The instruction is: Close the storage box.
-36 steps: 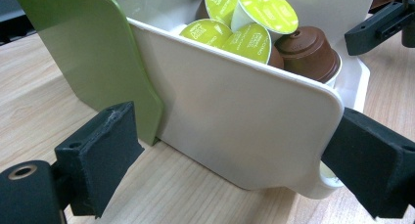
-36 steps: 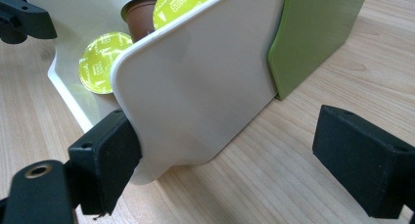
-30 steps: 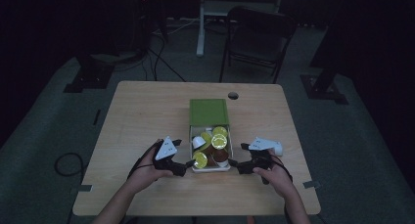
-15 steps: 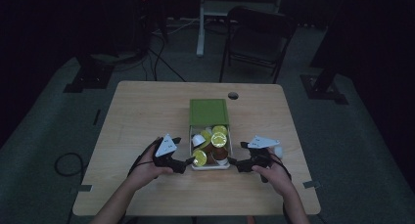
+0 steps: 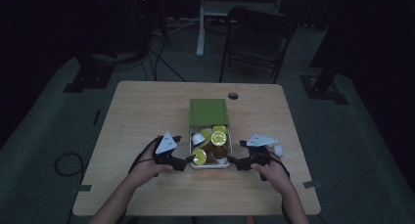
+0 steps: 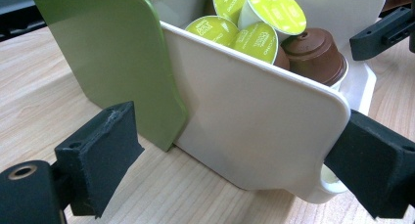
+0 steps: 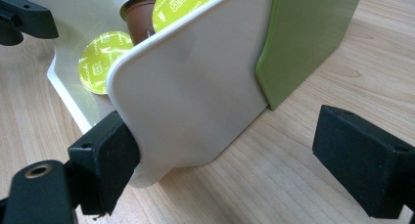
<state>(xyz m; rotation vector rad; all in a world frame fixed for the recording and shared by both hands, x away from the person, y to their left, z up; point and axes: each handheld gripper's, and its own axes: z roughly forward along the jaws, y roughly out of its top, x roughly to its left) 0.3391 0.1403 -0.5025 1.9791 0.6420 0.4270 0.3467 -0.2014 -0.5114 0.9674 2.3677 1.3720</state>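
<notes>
Overhead, white cup [image 5: 278,150] beside right gripper [image 5: 234,161]

Wooden table [image 5: 147,116] — capsule drawer box [image 5: 208,112] on it.

1. Smooth, faintly glossy white plastic drawer [image 6: 254,126] in a matt green plastic sleeve [image 6: 112,57].
2. Glossy foil-lidded plastic capsules [image 6: 274,11].
3. Pale, matt wood-grain table [image 7: 293,185].
4. Rough, matt black gripper pads [image 6: 105,150].
</notes>
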